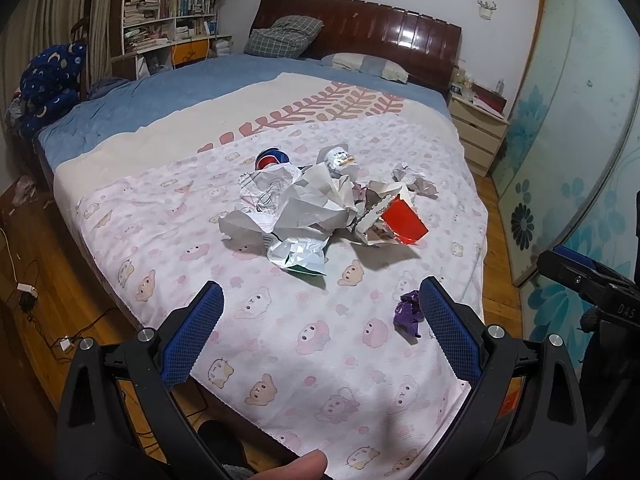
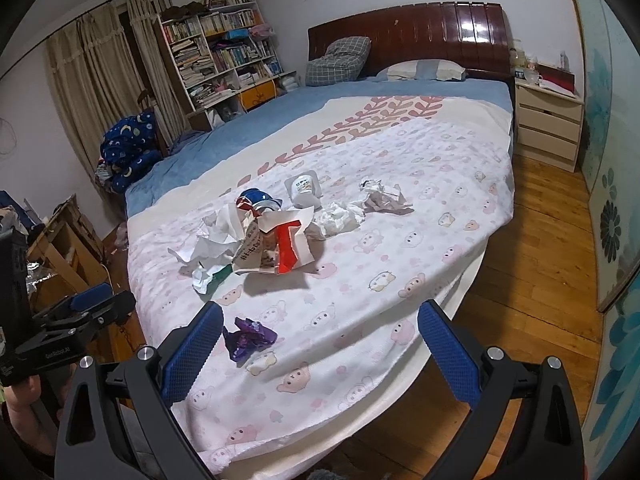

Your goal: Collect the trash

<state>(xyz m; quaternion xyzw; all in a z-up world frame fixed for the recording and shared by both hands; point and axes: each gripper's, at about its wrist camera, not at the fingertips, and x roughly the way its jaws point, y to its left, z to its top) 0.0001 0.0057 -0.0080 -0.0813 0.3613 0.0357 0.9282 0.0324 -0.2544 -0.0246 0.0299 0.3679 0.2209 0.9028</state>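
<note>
- Over at the far left, a bookshelf (image 1: 168,8) packed with books stands against the wall, with curtains (image 2: 92,68) beside it and a dark blue star-print blanket (image 1: 52,80) heaped near the bed's corner.
- Cables and a charger (image 1: 26,294) lie on the wooden floor (image 1: 52,264) left of the bed.
- Next, the bed (image 1: 132,120) fills the middle of both views, covered near its foot by a pink cartoon-print sheet (image 1: 304,344).
- The left gripper (image 1: 322,312) hovers above the near end of that sheet, its blue-padded fingers (image 1: 196,332) spread wide and holding nothing.
- A pile of trash (image 1: 316,204) sits in the middle of the sheet, well beyond both grippers: crumpled white paper (image 1: 280,200), a red-and-blue can (image 1: 272,158), a small white cup (image 1: 340,158), a torn red-and-white carton (image 1: 396,222) and a wad of tissue (image 2: 340,218).
- A crumpled silver-and-green wrapper (image 1: 298,256) lies at the pile's near edge.
- A purple wrapper (image 1: 408,314) lies apart from the pile, close to the foot of the bed, just beside the left gripper's right finger in the left wrist view.
- The right gripper (image 2: 320,336) hangs over the bed's near right corner, fingers (image 2: 448,352) likewise parted and empty; the purple wrapper sits just inside its left finger.
- Behind, two pillows (image 2: 424,69) rest against a dark wooden headboard (image 1: 360,28).
- At the far right stand a pale nightstand (image 2: 548,120) and a wardrobe door (image 1: 580,120) with blue flower patterns.
</note>
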